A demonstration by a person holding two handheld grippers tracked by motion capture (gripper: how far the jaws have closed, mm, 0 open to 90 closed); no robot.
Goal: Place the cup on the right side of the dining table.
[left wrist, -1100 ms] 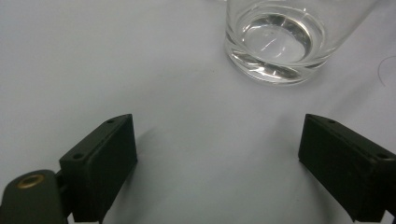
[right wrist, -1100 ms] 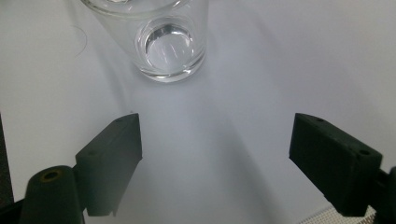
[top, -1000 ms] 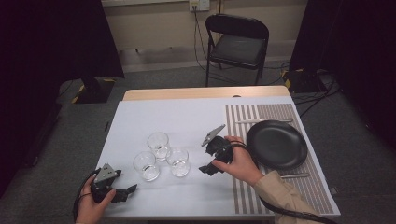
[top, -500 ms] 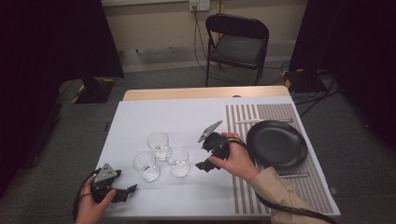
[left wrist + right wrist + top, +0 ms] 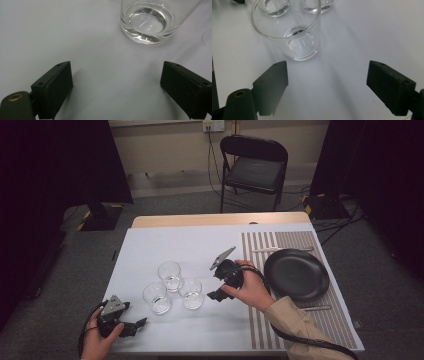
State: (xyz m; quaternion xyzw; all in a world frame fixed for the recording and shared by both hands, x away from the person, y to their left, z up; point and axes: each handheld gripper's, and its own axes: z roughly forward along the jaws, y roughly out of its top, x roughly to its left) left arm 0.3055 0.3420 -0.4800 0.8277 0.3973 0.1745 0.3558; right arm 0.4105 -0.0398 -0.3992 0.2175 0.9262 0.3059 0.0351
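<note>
While three clear glasses are standing clustered on the white table cover (image 5: 165, 245), the right gripper (image 5: 219, 282) is hovering just right of the right glass (image 5: 191, 293), its jaws gaping wide and holding nothing. Near the left front corner, the left gripper (image 5: 131, 326) is resting low, jaws likewise spread apart and empty, pointing toward the near-left glass (image 5: 156, 297). The far glass (image 5: 170, 275) is sitting behind both. Farther right, a black plate (image 5: 296, 274) is lying on the striped mat (image 5: 260, 320).
</note>
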